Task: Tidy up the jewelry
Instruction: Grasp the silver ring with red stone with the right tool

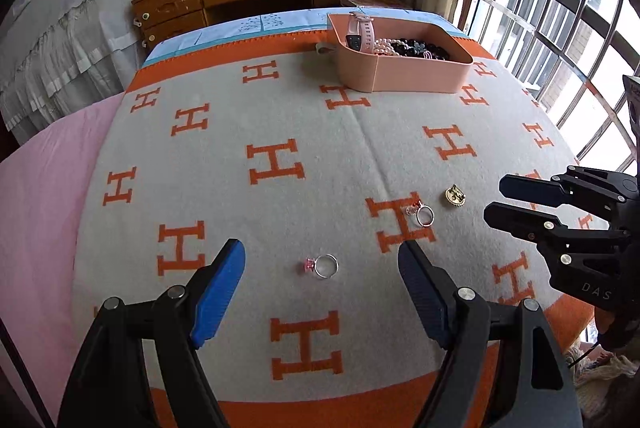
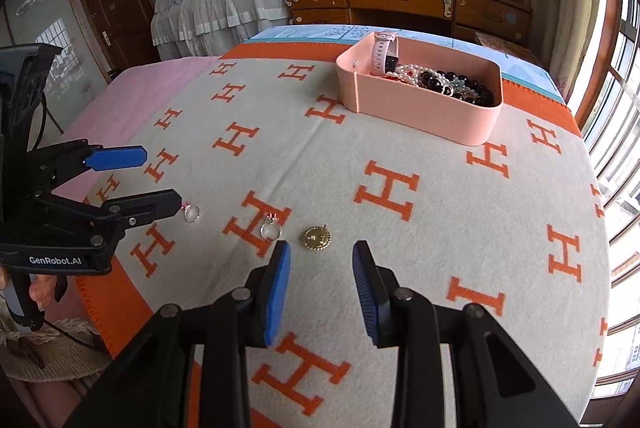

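We are seeing two rings (image 1: 326, 265) (image 1: 423, 214), silver with pink stones, and one gold brooch (image 1: 455, 194); left tongs (image 1: 322, 270) and right tongs (image 2: 322, 262) are spread, empty.

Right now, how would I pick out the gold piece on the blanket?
Start at the pink box of jewelry on the H-patterned blanket, then come toward the near edge, where three small pieces lie in a row. The gold brooch is the one nearest the right gripper: a flat round disc, unlike the two silver rings beside it.
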A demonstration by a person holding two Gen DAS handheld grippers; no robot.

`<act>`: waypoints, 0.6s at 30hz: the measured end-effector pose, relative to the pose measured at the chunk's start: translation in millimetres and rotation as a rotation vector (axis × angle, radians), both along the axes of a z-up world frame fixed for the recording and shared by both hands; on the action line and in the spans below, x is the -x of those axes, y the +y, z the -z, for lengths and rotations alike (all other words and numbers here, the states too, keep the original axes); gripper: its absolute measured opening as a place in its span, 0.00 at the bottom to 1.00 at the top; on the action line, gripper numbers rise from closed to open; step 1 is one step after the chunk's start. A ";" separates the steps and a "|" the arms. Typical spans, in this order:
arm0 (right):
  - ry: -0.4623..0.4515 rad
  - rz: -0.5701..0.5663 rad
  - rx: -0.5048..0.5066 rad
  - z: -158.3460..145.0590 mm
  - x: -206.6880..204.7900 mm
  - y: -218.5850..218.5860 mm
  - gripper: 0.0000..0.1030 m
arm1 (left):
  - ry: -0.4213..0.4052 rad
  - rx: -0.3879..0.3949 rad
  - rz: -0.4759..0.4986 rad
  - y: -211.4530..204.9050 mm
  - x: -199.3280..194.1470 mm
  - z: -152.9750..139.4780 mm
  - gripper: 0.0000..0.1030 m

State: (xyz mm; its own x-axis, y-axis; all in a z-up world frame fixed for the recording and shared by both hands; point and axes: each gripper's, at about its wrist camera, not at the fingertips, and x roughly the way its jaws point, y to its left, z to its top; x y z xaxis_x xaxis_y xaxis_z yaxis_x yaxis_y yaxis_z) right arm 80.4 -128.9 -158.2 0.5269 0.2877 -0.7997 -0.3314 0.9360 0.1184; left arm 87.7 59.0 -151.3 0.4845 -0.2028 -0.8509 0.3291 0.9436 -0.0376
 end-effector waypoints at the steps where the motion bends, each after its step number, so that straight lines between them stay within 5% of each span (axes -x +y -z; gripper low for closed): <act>1: -0.008 -0.018 0.006 1.3 2.2 5.1 0.32 | 0.008 0.009 -0.002 2.2 3.2 4.1 0.75; 18: -0.008 -0.100 0.050 29.2 -14.4 50.8 0.27 | 0.065 0.127 0.023 12.0 10.5 22.1 0.68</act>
